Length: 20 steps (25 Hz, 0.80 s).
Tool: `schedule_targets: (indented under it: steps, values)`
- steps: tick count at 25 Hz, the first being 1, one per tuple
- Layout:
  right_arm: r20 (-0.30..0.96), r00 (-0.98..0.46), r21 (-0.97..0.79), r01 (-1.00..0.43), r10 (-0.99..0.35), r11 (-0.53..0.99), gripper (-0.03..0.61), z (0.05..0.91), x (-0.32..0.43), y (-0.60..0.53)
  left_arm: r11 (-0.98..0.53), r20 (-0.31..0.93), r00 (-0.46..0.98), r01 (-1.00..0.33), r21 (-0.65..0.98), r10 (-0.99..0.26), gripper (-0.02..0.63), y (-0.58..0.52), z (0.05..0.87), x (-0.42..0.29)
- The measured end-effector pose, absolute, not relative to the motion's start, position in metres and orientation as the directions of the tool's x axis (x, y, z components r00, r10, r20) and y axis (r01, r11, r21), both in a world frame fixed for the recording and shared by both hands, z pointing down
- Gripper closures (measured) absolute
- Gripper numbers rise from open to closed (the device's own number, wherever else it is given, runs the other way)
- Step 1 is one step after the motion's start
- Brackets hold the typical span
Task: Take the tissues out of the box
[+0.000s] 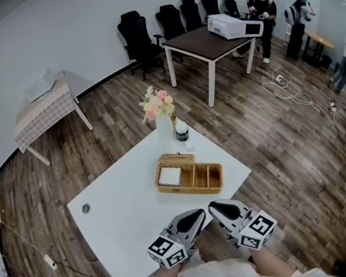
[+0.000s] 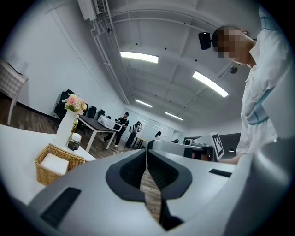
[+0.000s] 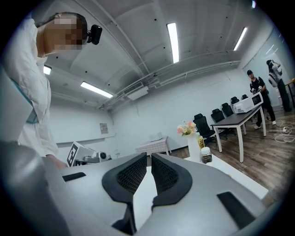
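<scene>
Sitting on the white table (image 1: 121, 232) is a rectangular wicker basket (image 1: 191, 191)

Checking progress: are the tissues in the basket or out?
In. The white tissues lie inside the wicker basket's left-end compartment.

Bright, even light from ceiling strips (image 3: 174, 41), strong fisheye bending, dark vignetted corners, perhaps soft edges.
</scene>
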State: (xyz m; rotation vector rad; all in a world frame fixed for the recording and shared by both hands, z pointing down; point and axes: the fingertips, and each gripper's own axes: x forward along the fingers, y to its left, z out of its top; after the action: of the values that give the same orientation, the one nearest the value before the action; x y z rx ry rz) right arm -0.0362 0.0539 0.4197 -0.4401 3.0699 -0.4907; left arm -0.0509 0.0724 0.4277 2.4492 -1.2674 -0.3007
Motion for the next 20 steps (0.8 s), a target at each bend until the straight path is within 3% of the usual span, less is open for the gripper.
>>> schedule_targets:
  steps: [10, 20]
  values:
    - [0.082, -0.958, -0.288, -0.287, -0.275, 0.913, 0.543, 0.425, -0.082, 0.02, -0.526, -0.031, 0.572, -0.729, 0.438, -0.819, 0.612, 0.04, 0.44, -0.101]
    - [0.122, -0.984, -0.288, -0.159, -0.129, 0.944, 0.541, 0.435, -0.103, -0.04, -0.378, 0.059, 0.454, -0.801, 0.464, -0.889, 0.612, -0.019, 0.458, -0.122]
